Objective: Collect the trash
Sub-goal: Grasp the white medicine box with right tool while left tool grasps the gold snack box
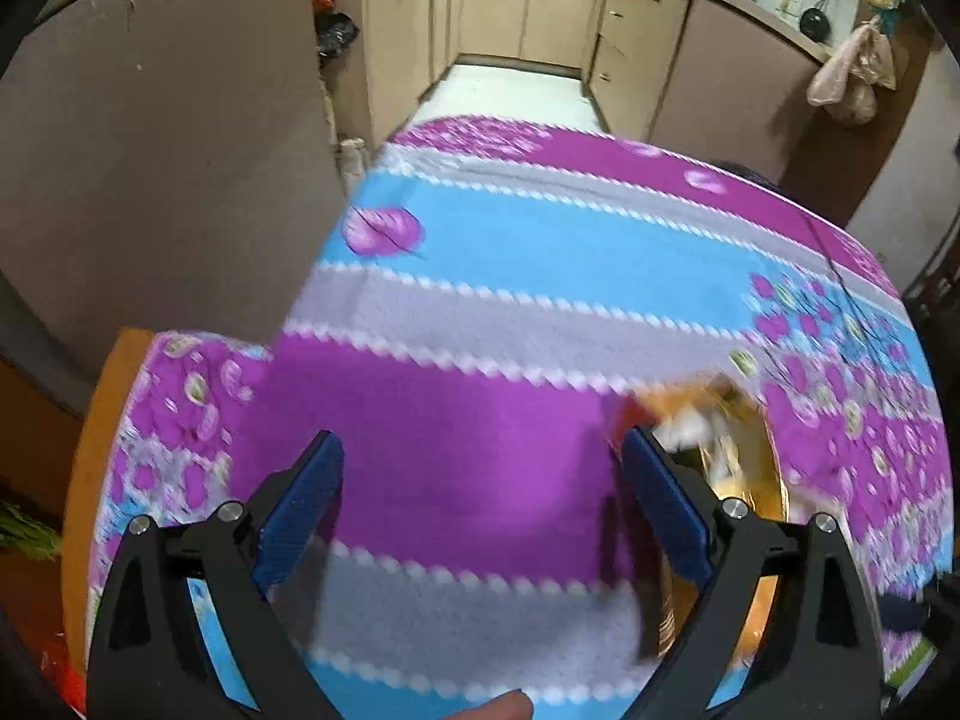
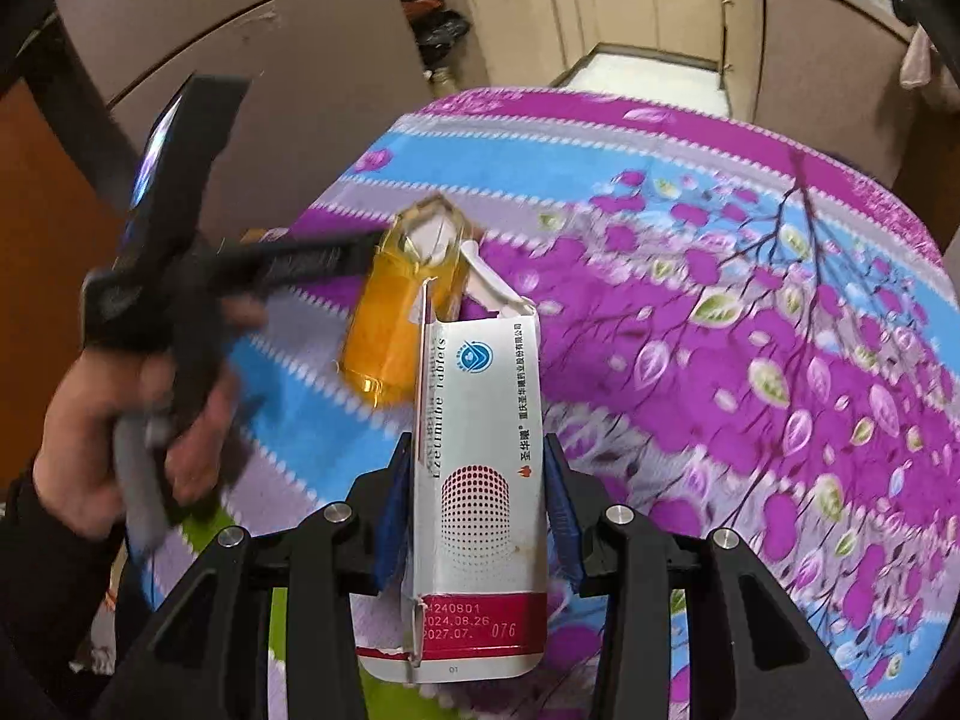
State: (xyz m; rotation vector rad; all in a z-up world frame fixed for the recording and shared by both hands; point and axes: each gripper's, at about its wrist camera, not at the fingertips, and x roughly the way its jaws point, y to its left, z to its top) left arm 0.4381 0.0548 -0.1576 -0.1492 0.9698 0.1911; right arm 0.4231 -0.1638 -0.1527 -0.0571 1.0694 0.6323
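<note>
- Right gripper (image 2: 477, 501): jaws drawn in close, blue pads pressing both long sides of a white-and-red tablet box (image 2: 480, 504). The box is held clear of the cloth, its long axis running straight out along the fingers, torn open flap at the far end.
- Left gripper (image 1: 480, 510): jaws spread wide, nothing between the pads; only the purple stripe of the tablecloth (image 1: 480, 276) shows in the gap.
- Orange transparent container (image 2: 402, 312): lies on the cloth just beyond the far end of the box and slightly to its left in the right wrist view, long axis pointing away and a little rightward. It appears to hold some white scraps, though blur leaves that unsure.
- Key relation: in the left wrist view the container (image 1: 732, 450) sits just off the right finger, outside the open jaws. In the right wrist view one left finger seems to reach its rim; contact cannot be confirmed.
- Judgement: the container looks like the collecting vessel; the box's open end already points toward it, so the right hand is the better placed for the drop.
- The left hand (image 2: 120, 420) grips its tool handle at frame left.
</note>
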